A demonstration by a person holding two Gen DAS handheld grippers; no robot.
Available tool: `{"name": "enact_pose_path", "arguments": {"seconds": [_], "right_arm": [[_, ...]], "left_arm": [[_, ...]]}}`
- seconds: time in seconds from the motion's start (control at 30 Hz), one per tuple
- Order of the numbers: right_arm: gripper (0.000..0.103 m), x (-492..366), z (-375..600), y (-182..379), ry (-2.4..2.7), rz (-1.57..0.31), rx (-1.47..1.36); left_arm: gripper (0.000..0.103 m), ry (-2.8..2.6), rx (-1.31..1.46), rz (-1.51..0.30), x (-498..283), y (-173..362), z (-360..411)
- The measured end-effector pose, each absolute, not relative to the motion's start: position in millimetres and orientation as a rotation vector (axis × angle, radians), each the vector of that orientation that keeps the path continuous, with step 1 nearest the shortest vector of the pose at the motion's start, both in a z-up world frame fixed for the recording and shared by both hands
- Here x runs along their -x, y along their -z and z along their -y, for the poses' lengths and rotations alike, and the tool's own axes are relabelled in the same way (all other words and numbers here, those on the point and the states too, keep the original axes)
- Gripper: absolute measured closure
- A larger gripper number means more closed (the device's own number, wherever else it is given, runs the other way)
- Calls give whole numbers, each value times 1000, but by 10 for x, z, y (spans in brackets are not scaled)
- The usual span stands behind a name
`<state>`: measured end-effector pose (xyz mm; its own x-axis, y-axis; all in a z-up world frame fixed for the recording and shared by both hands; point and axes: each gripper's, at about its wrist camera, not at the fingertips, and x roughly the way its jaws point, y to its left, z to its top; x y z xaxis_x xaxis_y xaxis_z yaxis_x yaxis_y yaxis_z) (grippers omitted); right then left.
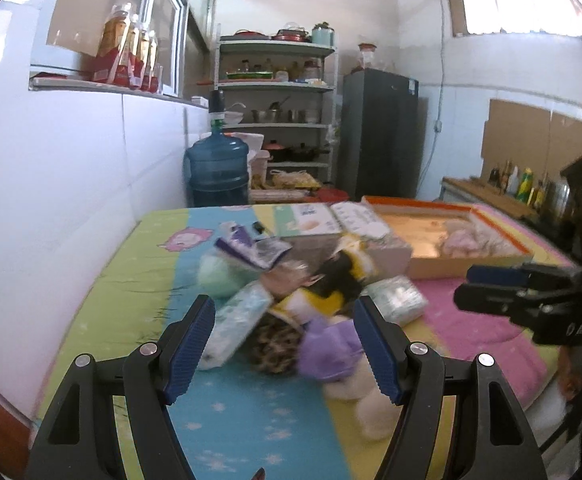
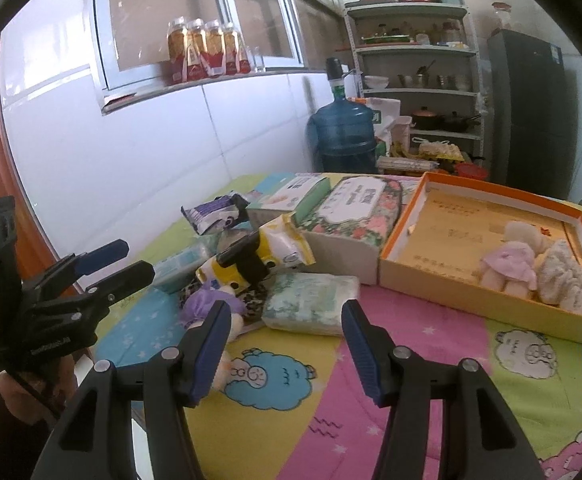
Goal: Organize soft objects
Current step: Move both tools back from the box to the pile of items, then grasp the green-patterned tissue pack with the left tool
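Observation:
A pile of soft things lies on the colourful blanket (image 2: 291, 420): a plush doll in a purple dress (image 1: 331, 350) (image 2: 207, 304), a leopard-print piece (image 1: 275, 344), tissue packs (image 1: 239, 324) (image 2: 311, 302), and a yellow-and-black pouch (image 2: 255, 256). My left gripper (image 1: 285, 350) is open just in front of the purple doll. My right gripper (image 2: 283, 350) is open and empty, before the white tissue pack. An orange-rimmed box (image 2: 503, 196) at the right holds a pink-dressed plush (image 2: 507, 266) and a fluffy cream item (image 2: 567, 280).
A grey carton with a floral wipes pack (image 2: 355, 208) stands beside the orange box. A white wall (image 1: 71, 200) runs along the left. A water jug (image 1: 217, 170), shelves (image 1: 279, 92) and a dark fridge (image 1: 379, 132) stand behind the bed.

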<state>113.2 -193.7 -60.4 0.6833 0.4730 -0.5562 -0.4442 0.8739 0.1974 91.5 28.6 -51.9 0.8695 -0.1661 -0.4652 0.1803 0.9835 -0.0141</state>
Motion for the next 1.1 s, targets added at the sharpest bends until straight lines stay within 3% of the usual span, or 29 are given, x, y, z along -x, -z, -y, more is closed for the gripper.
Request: {"name": "enact_pose_path", "arguments": {"seconds": [0.93, 1.03, 1.1], "right_arm": [[46, -1409, 1478, 844, -543, -725, -31], [46, -1435, 1465, 860, -542, -729, -35], [46, -1448, 1462, 873, -541, -732, -37]], "left_arm": [[30, 252, -205, -632, -1496, 980, -607], [48, 259, -209, -647, -1570, 992, -604], [67, 275, -187, -652, -1607, 992, -631]]}}
